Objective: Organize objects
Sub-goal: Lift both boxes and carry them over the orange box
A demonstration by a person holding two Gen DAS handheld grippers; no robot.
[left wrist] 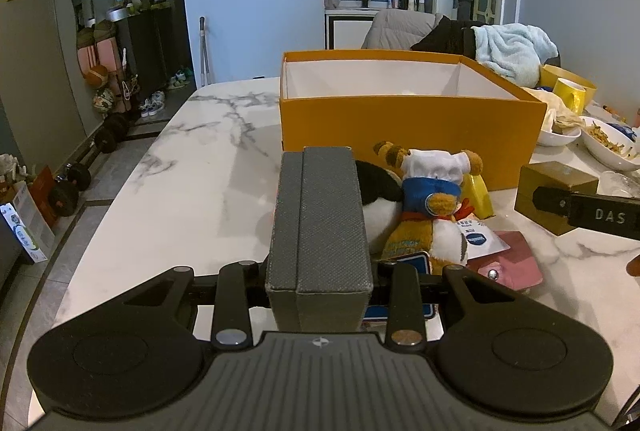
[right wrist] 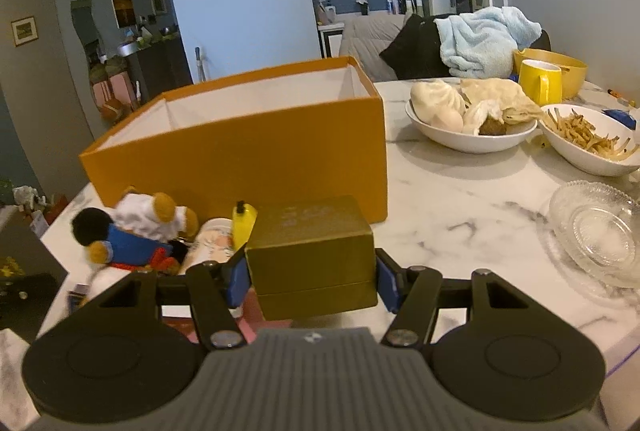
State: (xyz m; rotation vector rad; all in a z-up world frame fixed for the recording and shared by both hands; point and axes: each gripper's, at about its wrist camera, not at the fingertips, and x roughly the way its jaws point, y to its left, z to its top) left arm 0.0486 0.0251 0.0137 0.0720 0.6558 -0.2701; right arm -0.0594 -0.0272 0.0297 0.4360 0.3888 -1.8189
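The orange box (left wrist: pixel 412 119) sits open on the far middle of the marble table (left wrist: pixel 192 167); stiff card, light, roomy enough for both loads. The grey box (left wrist: pixel 320 231) is clamped narrow between the jaws of the left gripper (left wrist: pixel 320 283), standing tall and near; rigid, textured, unlikely to slip. The gold box (right wrist: pixel 312 255) is squeezed at its sides by the right gripper (right wrist: pixel 312 283), just in front of the orange box; smooth card, so I'd keep the hold low. Soft toys (left wrist: pixel 432 207) lie between.
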